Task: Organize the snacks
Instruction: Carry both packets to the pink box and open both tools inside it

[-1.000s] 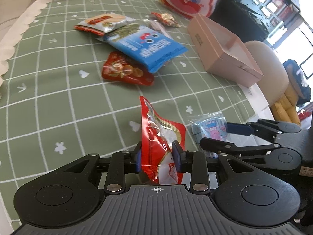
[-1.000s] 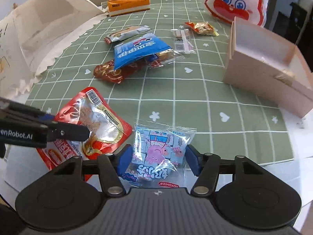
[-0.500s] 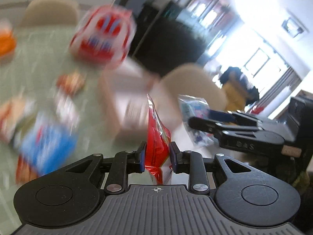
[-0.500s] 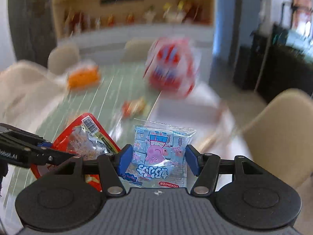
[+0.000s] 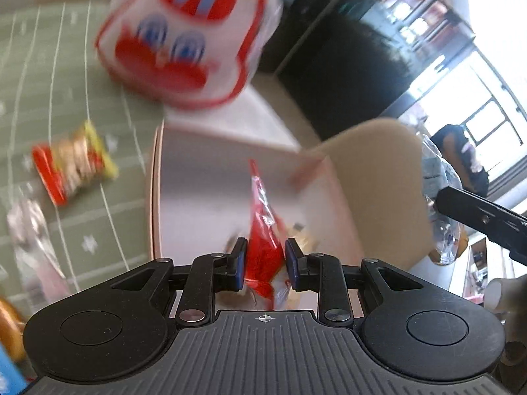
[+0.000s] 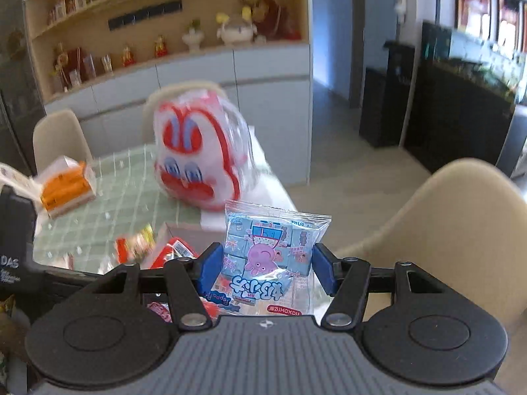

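My left gripper (image 5: 265, 261) is shut on a red snack packet (image 5: 263, 227), held edge-on and upright above the open pink box (image 5: 153, 197). The view is blurred with motion. My right gripper (image 6: 266, 266) is shut on a pale blue cartoon-pig snack packet (image 6: 270, 247), held up over the table's right edge, beside the box (image 6: 187, 232). In the right wrist view the red packet (image 6: 173, 250) shows low at the left. In the left wrist view a right gripper finger (image 5: 477, 217) and the blue packet (image 5: 438, 177) sit at the far right.
A big red-and-white rabbit-face bag (image 5: 184, 39) stands on the green checked tablecloth (image 5: 49, 82) just behind the box. A small red and yellow snack (image 5: 72, 164) lies left of the box. An orange tissue box (image 6: 66, 187) is farther back. A beige chair (image 6: 444, 230) stands right of the table.
Both grippers lifted their packets off the tablecloth and swung right and forward towards the pink box. The left gripper's red packet now hangs over the box; both grips held.
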The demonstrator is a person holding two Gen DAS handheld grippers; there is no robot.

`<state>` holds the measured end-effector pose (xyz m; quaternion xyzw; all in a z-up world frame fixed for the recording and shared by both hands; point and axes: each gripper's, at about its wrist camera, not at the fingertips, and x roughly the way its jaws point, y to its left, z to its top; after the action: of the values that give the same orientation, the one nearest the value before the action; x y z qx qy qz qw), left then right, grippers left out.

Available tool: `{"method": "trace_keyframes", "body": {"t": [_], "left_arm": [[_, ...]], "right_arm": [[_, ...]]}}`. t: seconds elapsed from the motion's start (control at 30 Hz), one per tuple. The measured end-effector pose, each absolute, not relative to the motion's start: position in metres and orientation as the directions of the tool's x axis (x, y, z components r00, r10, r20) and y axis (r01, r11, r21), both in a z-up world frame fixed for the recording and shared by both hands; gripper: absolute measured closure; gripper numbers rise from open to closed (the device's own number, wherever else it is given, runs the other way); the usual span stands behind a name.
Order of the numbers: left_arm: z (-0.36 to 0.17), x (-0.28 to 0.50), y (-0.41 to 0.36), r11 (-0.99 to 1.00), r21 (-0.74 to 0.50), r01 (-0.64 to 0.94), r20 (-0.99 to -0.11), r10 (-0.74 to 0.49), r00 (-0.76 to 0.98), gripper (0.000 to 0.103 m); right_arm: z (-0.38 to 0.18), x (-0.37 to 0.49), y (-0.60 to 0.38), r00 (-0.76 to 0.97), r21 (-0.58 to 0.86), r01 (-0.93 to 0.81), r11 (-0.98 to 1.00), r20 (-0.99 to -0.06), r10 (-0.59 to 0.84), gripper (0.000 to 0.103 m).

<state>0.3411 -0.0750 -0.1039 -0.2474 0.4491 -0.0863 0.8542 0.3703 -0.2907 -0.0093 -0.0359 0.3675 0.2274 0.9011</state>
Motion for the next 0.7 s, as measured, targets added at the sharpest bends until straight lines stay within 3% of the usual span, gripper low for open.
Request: {"method": "trace_keyframes", "body": {"t": [0.07, 0.27, 0.4, 0.57, 0.7], "left_arm": [[-0.108, 0.339, -0.070, 0.870, -0.484, -0.094, -0.729, -0.342, 0.593, 0.073], [-0.067, 0.299, -0.045, 0.849, -0.511, -0.131, -0.622, -0.261, 0.738, 0.073], [-0.062, 0.271, -0.043, 0.896, -0.391, -0.211, -0.699, -0.139, 0.702, 0.073], [-0.080, 0.216, -0.023, 0.877, -0.401, -0.264, -0.761, -0.158, 0.629, 0.073], [-0.091, 0.178, 0.010, 0.848, -0.394, -0.355, -0.790, -0.114, 0.603, 0.073]], "right_arm": [[-0.025, 0.377, -0.288, 0.602, 0.096, -0.446, 0.890, -0.703, 0.378, 0.044], [-0.057, 0.397, -0.260, 0.523, 0.147, -0.485, 0.862, -0.742, 0.421, 0.043], [-0.081, 0.418, -0.230, 0.452, 0.217, -0.499, 0.839, -0.761, 0.466, 0.043], [-0.103, 0.441, -0.209, 0.360, 0.300, -0.450, 0.841, -0.801, 0.478, 0.042], [-0.094, 0.426, -0.183, 0.421, 0.170, -0.499, 0.850, -0.809, 0.410, 0.039]]}}
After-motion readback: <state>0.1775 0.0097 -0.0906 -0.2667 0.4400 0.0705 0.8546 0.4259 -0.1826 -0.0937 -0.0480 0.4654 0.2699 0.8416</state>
